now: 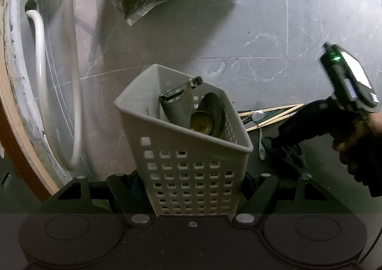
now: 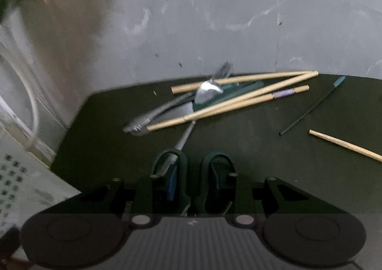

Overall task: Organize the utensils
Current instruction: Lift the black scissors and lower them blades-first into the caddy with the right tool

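Left gripper (image 1: 194, 188) clamps one perforated caddy (image 1: 191, 174); right gripper (image 2: 193, 167) closing around one spoon (image 2: 191, 124)'s handle; four bamboo chopsticks (image 2: 238, 102) loose.

1. The basket (image 1: 191, 164) is pale grey, with a grid of square holes.
2. The chopsticks (image 2: 238, 100) are light tan; one carries a lilac band.
3. The table (image 2: 238, 145) is dark olive-black.
4. The wall (image 1: 238, 31) is grey with white marble veining.
5. The hose (image 1: 71, 78) is white.
6. The right tongs (image 2: 193, 169) are black, with a blue pad.
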`<state>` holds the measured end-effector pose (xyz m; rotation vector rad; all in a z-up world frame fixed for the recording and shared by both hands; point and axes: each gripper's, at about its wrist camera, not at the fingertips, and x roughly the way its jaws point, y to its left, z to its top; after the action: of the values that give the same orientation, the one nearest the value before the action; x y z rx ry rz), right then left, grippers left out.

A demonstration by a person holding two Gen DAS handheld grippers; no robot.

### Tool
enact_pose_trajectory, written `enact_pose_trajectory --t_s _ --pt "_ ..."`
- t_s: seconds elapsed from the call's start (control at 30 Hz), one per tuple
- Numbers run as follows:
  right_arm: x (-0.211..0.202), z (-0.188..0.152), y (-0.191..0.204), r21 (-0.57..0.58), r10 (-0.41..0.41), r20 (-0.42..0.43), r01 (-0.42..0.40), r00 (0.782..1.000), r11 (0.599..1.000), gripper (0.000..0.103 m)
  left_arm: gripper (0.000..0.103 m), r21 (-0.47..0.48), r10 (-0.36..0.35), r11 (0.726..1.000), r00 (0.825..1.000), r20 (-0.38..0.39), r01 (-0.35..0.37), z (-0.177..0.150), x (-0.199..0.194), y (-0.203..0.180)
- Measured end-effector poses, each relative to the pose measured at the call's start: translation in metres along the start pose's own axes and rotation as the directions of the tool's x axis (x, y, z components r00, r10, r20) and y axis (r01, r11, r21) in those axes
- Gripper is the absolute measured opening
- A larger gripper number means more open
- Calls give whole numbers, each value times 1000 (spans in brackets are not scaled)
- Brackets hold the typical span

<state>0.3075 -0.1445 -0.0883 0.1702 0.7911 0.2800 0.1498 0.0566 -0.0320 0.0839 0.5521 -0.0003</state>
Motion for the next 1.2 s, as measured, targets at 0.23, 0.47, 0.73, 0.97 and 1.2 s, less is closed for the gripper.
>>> enact_pose_trajectory --t_s 0.23,0.47,0.73,0.97,1.2 --pt "-43 -12 -5 -28 120 185 -117 975 993 32 77 0 0 1000 1000 1 0 0 0 0" --pt "-102 -22 6 -162 254 399 -204 881 965 32 77 1 0 1000 1000 1 0 0 0 0" --pt "-138 -12 31 -300 340 504 -207 794 931 32 77 5 1 1000 1000 3 -1 -1 0 0" --pt "-163 13 55 -405 421 529 -216 737 888 32 77 3 4 1000 1000 5 -4 -1 1 -1" --pt "-201 35 79 -493 537 545 -272 644 826 33 77 0 5 1000 1000 9 -5 -1 1 -2"
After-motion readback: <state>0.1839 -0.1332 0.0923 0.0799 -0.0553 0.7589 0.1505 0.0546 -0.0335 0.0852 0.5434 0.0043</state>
